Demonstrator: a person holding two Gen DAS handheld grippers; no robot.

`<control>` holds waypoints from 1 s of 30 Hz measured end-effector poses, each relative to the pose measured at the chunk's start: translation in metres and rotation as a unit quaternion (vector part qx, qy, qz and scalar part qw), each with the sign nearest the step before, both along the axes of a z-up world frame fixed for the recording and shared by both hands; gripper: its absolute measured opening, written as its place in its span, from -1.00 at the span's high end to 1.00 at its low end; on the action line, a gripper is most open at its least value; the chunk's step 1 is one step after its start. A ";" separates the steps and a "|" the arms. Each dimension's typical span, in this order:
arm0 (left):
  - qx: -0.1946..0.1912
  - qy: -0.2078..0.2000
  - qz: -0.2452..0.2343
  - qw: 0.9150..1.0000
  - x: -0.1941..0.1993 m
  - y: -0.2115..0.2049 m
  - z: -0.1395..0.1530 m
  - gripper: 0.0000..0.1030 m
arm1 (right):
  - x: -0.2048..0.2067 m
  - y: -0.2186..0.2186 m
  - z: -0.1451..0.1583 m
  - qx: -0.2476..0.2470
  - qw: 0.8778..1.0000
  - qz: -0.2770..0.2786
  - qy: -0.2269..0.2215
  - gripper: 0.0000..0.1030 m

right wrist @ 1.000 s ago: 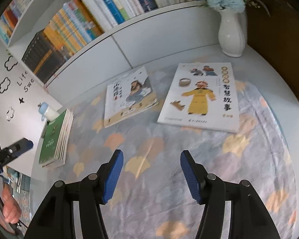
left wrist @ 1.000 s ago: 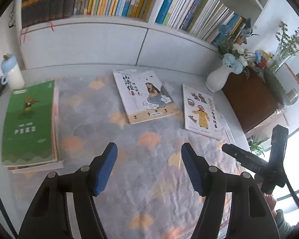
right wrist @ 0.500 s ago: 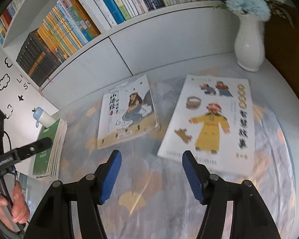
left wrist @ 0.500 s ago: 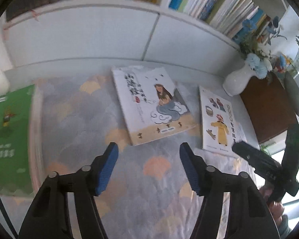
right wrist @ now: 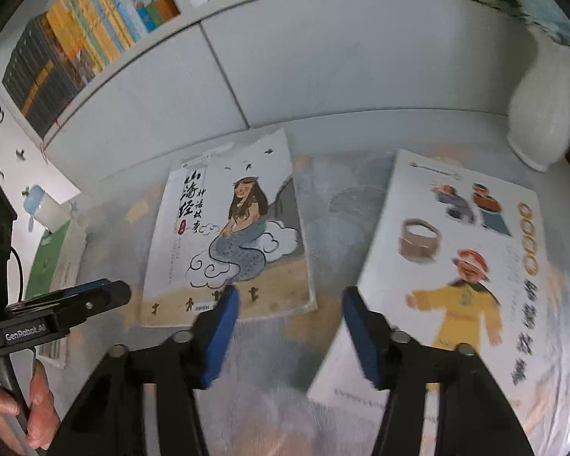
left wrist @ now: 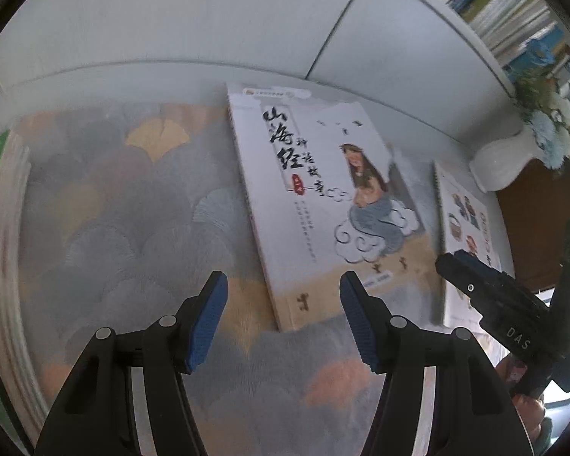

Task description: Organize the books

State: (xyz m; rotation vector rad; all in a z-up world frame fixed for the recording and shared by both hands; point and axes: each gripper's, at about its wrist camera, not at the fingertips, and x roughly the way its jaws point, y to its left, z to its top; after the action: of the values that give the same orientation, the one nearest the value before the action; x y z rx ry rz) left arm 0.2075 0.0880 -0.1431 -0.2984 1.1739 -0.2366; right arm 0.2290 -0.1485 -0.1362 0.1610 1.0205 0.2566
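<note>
The left hand-held gripper hangs over the mermaid book lying flat on the counter, its near corner at 12 o'clock between narrowing, empty jaws; the right hand-held gripper closes, empty, its right jaw above the yellow-robe book at 3 o'clock, likely for a corner pinch

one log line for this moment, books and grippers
left gripper: open, closing, nothing between | right gripper: open, closing, nothing between | mermaid book: flat on cloth
</note>
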 end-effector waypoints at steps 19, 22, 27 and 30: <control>-0.030 0.020 -0.020 0.999 -0.020 0.000 -0.009 0.30 | 0.014 0.033 -0.009 -0.005 1.000 0.010 0.013 0.10; -0.025 0.031 -0.039 0.998 -0.057 -0.001 -0.004 0.30 | -0.012 0.045 0.008 -0.004 0.999 0.036 -0.004 0.10; -0.021 0.054 -0.037 0.998 -0.106 0.006 -0.011 0.30 | -0.052 0.056 0.007 -0.045 0.998 0.053 0.007 0.09; -0.042 0.064 -0.023 0.997 -0.126 0.017 -0.010 0.30 | -0.076 0.037 -0.011 -0.018 0.998 0.033 0.059 0.09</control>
State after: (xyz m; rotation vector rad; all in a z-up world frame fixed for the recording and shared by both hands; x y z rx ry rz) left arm 0.0812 0.1050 -0.1530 -0.3649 1.3005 -0.3110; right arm 0.1532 -0.1115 -0.1476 0.1105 1.1481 0.2908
